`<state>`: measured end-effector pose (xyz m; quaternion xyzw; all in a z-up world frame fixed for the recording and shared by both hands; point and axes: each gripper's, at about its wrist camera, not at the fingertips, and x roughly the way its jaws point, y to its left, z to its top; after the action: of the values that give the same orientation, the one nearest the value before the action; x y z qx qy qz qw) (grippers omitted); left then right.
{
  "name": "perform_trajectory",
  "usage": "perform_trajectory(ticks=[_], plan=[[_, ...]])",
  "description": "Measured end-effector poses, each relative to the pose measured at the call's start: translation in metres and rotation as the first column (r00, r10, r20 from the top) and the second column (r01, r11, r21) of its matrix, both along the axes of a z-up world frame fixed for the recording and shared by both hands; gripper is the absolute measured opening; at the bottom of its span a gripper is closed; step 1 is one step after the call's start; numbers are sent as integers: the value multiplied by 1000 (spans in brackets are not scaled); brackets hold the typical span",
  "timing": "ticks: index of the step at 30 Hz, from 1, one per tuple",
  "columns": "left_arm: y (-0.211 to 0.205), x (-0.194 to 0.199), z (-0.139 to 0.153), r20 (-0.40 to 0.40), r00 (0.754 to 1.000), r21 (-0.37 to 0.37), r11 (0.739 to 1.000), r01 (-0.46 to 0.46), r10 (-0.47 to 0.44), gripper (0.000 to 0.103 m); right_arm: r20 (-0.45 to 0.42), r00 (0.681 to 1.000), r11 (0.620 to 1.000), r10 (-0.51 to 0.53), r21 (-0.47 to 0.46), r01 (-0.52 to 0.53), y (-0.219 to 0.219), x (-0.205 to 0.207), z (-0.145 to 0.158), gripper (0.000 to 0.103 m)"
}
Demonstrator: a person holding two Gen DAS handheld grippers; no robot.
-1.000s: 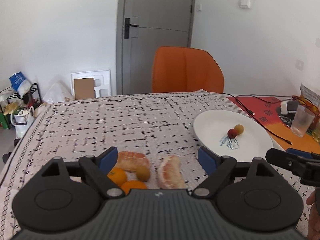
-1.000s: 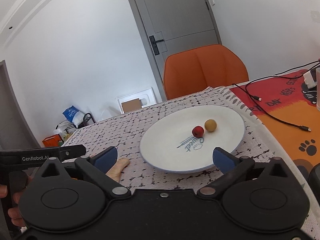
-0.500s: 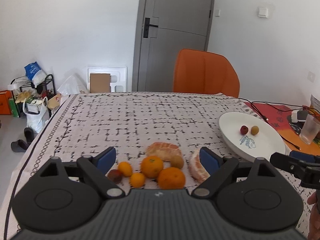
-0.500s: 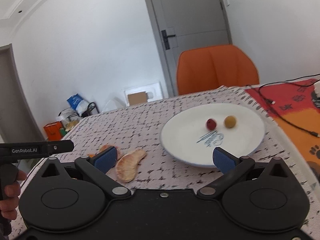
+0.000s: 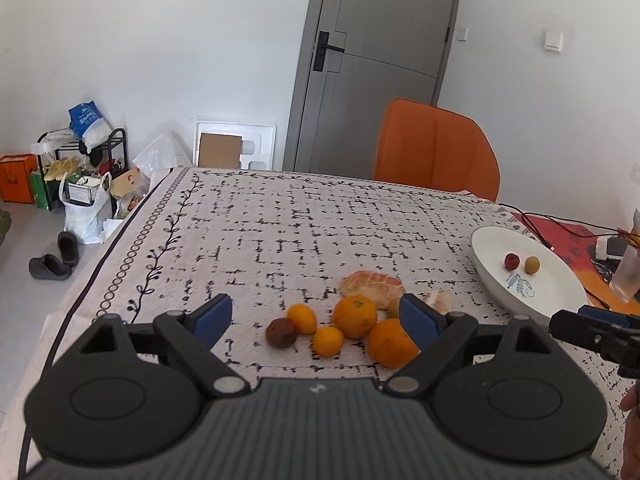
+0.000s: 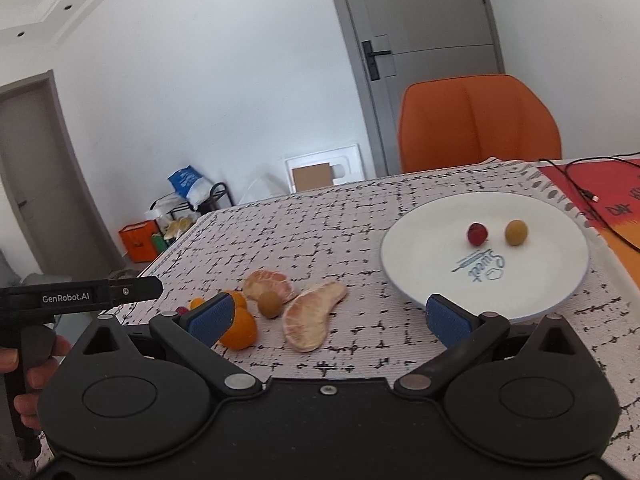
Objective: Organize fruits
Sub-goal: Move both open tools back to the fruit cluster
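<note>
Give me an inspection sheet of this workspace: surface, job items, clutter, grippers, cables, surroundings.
Surface: table under a patterned tablecloth; red-orange mat at its right end.
Job's things: white plate holding a red fruit and a yellow-brown fruit. On the cloth: two oranges, two small citrus, a dark fruit, a brownish fruit and two peeled citrus pieces.
Clutter: clear cup at the right edge.
Grippers: left gripper open, empty, facing the fruit cluster; right gripper open, empty.
Cables: black cable across the mat.
Surroundings: orange chair, grey door, floor rack with bags.
</note>
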<state>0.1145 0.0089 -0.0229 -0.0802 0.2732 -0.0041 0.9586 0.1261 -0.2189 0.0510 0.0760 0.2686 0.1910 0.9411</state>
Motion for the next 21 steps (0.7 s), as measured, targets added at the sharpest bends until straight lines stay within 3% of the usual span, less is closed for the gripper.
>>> perform_trajectory(ticks=[14, 21], plan=[[16, -2, -20, -18, 1000, -20, 1000, -9, 9, 85, -31, 997, 997, 68, -29, -69, 23, 8, -7, 102], [17, 1, -26, -27, 1000, -26, 1000, 13, -14, 68, -49, 993, 994, 106, -25, -108, 34, 15, -10, 90]])
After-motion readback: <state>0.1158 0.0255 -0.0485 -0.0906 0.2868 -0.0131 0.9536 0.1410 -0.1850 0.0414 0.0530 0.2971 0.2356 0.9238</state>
